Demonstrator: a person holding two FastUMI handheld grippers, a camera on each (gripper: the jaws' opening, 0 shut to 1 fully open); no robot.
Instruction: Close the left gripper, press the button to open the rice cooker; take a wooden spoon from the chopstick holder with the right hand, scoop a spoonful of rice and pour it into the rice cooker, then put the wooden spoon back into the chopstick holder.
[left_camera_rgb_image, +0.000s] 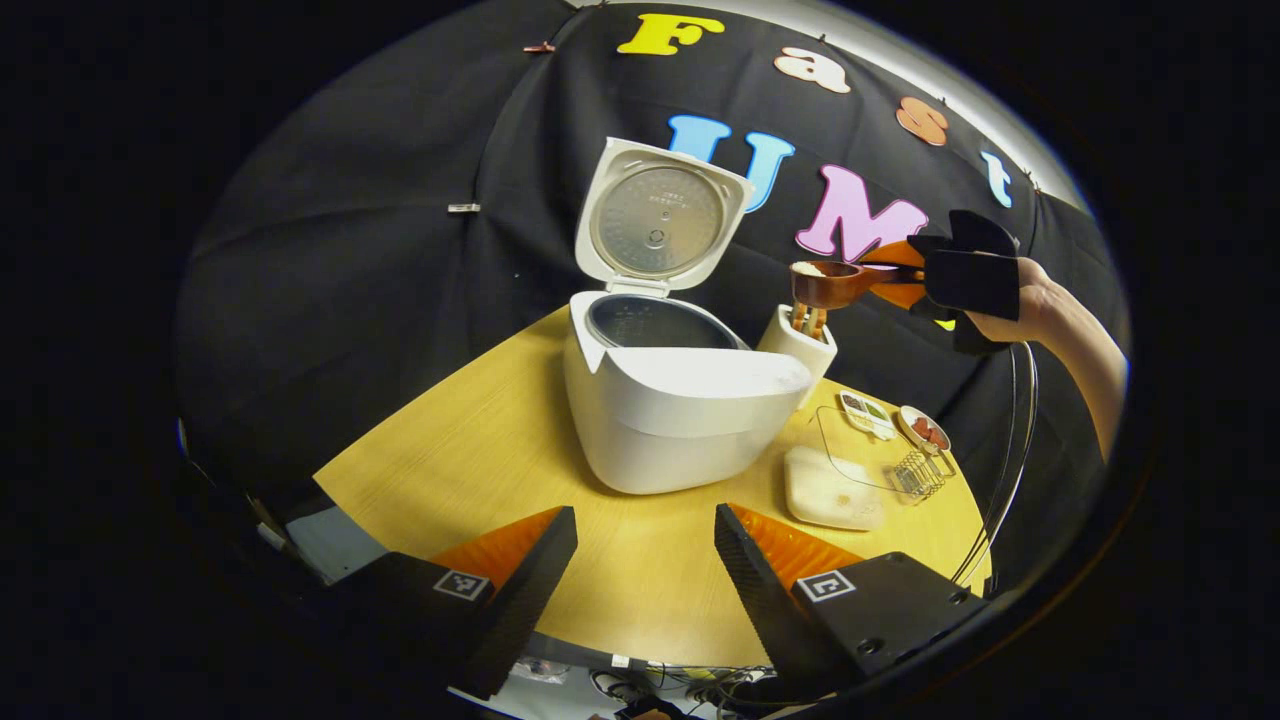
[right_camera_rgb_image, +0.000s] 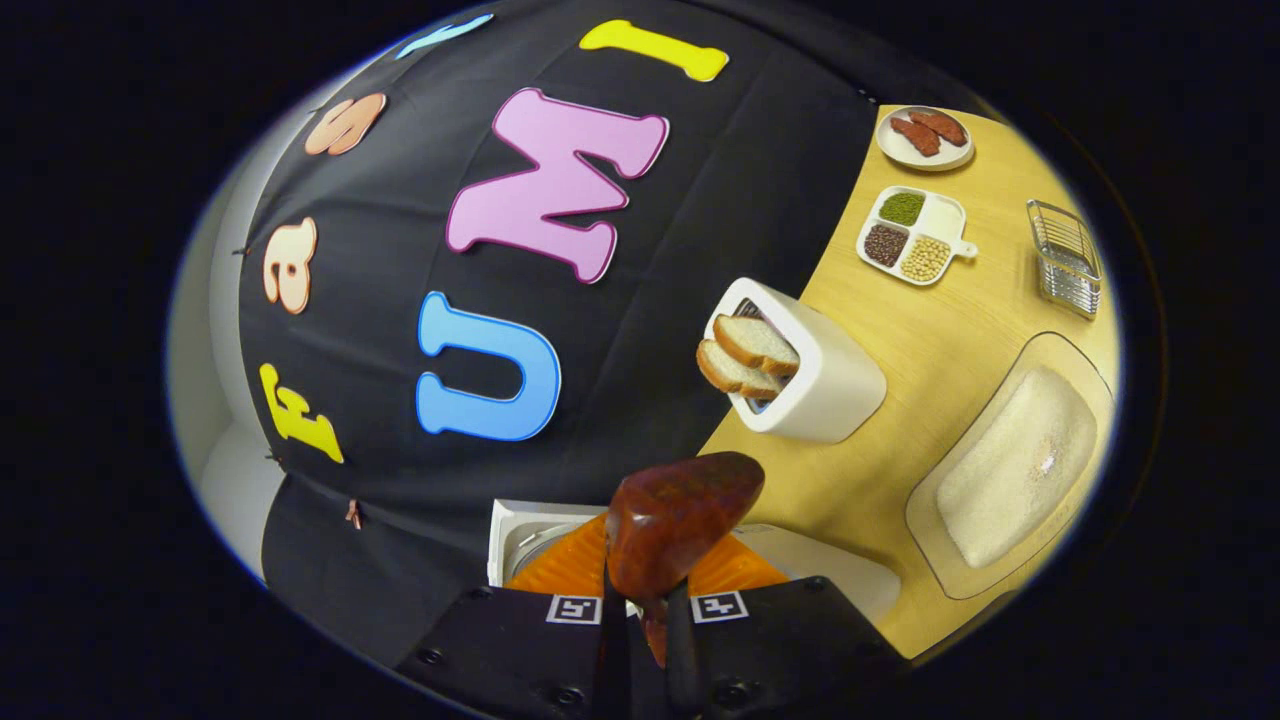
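Right gripper (right_camera_rgb_image: 640, 625): fingers pinched on the wooden spoon (right_camera_rgb_image: 680, 520) handle, its bowl tipped sideways.
Right hand (left_camera_rgb_image: 1010, 300): raised, forearm reaching in from the side, spoon bowl carrying rice above the chopstick holder (left_camera_rgb_image: 800, 345).
Left gripper (left_camera_rgb_image: 645, 560): fingers spread wide, nothing between them (low over the table (left_camera_rgb_image: 480, 440)).
Rice cooker (left_camera_rgb_image: 680, 410): lid up, pot exposed, beside the holder.
Rice tray (right_camera_rgb_image: 1010, 465): on the table, near the holder.

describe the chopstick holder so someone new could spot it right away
Start at the big white rice cooker standing open on the wooden table. Just behind its right side, near the black cloth wall, stands the chopstick holder, a small white rounded-square tub. Unlike the flat dishes and wire rack nearby, it is upright and has wooden utensil handles poking out of its top.
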